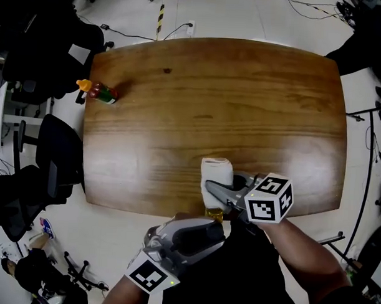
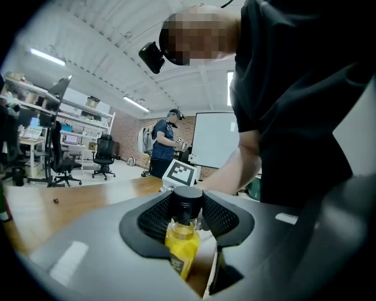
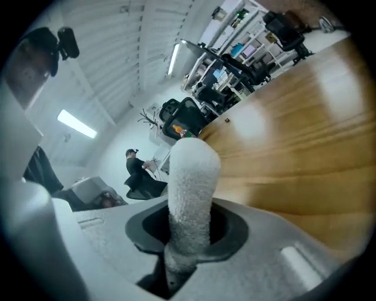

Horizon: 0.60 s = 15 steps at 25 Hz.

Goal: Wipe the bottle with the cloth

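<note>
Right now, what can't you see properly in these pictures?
- Head view: bottle nearly all covered by the left gripper and right gripper.
- Right gripper view: cloth lower end hidden between the jaws.
- Head view: colourful thing at table far left, too small to name.

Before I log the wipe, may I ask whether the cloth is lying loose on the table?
No, the white cloth is clamped between the jaws of the right gripper.
</note>
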{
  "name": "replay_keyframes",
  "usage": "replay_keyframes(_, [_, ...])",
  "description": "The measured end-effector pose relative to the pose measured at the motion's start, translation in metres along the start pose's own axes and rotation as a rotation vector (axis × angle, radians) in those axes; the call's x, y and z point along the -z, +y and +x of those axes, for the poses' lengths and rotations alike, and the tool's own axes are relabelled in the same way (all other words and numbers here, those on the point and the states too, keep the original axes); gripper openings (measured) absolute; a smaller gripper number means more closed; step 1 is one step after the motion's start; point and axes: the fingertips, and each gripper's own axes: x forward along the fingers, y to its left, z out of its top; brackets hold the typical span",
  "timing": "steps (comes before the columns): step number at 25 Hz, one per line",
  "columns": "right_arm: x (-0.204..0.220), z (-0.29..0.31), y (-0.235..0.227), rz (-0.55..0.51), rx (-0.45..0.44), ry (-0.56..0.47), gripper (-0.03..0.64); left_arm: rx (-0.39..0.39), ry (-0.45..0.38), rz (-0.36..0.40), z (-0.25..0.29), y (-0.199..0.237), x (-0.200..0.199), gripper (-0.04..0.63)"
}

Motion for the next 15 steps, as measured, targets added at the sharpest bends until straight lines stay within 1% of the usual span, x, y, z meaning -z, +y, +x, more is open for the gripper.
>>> replay_keyframes(4, [0.012, 0.012, -0.014, -0.065, 0.027, 0.019, 0.075, -0.003, -0.019, -0.014, -0.002, -0.001, 0.000, 0.172])
replay_keyframes(7, [0.017, 0.017, -0.022, -0.107, 0.056, 0.031, 0.075, -0.001, -0.017, -0.012, -0.002, -0.001, -0.001, 0.172])
replay_keyframes(9, [0.020, 0.020, -0.025, -0.156, 0.085, 0.046, 0.074, 0.000, -0.013, -0.013, -0.002, -0.001, 0.001, 0.172])
replay_keyframes(11, [0.020, 0.023, -0.028, -0.222, 0.131, 0.065, 0.075, -0.001, -0.011, -0.005, -0.003, 0.000, 0.002, 0.172])
replay_keyframes(13, [0.023, 0.026, -0.034, -0.292, 0.201, 0.098, 0.075, -0.005, -0.015, 0.011, -0.003, 0.001, 0.002, 0.172])
replay_keyframes(15, [0.026, 0.029, -0.038, -0.343, 0.254, 0.131, 0.075, -0.004, -0.001, 0.022, -0.004, 0.001, 0.003, 0.173])
